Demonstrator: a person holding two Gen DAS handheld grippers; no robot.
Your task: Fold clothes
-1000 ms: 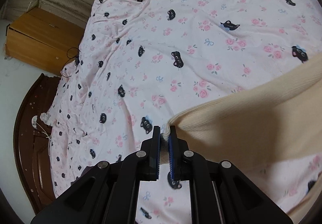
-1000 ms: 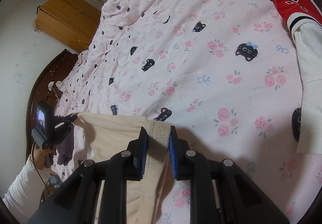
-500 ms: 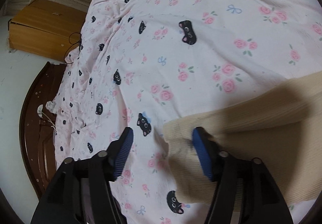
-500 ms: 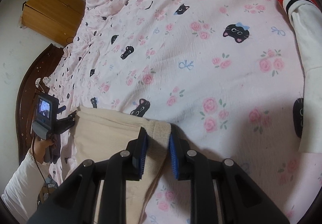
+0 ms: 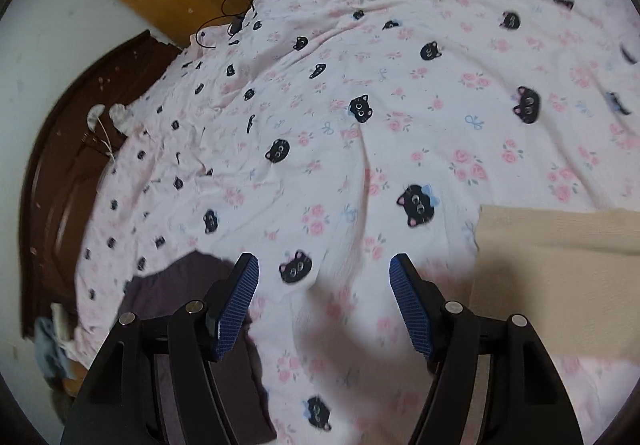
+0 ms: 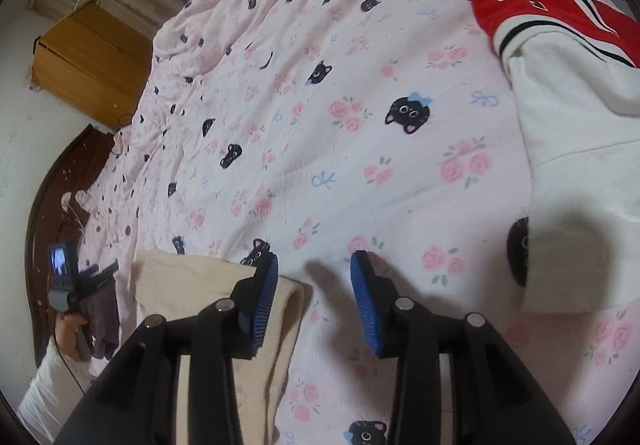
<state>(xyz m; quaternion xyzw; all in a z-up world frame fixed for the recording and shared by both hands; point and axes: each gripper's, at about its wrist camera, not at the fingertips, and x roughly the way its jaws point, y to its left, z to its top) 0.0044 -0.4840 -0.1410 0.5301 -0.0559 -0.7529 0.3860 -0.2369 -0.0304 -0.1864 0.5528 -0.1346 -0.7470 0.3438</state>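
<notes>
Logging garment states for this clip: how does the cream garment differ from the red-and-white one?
The cream garment is plain and lies folded beside the right gripper; the red-and-white garment carries lettering and lies spread out, unfolded, farther off. Both rest on the cat-print sheet, ungripped.

Cream garment (image 5: 560, 269) cut off at right edge; red-and-white jersey (image 6: 540, 5) cropped, lettering only partly visible.
</notes>
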